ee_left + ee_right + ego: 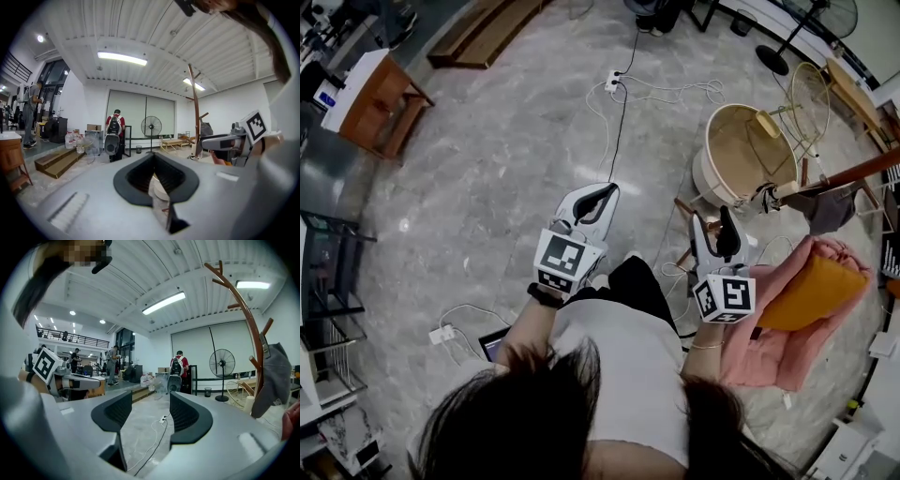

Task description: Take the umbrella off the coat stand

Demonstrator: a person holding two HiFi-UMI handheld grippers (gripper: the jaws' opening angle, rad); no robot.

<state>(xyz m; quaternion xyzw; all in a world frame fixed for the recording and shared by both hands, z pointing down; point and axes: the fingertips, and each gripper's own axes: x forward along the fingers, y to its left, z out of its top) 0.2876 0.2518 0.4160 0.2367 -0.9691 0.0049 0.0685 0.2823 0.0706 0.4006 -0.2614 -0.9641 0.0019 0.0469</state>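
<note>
The brown coat stand (853, 172) leans into the head view from the right, and its curved hooks (251, 329) rise at the right of the right gripper view. A grey fabric thing (273, 378) hangs from one hook; I cannot tell whether it is the umbrella. My right gripper (713, 225) is open and empty, a short way left of the stand. My left gripper (602, 195) is shut with nothing in it, out over the bare floor, further from the stand.
A round cream tub (741, 150) stands by the stand's foot. Pink fabric with an orange cushion (811, 300) lies at the right. A power strip (614, 80) and cables cross the floor ahead. A person with a backpack (178, 369) and a floor fan (221, 364) stand far off.
</note>
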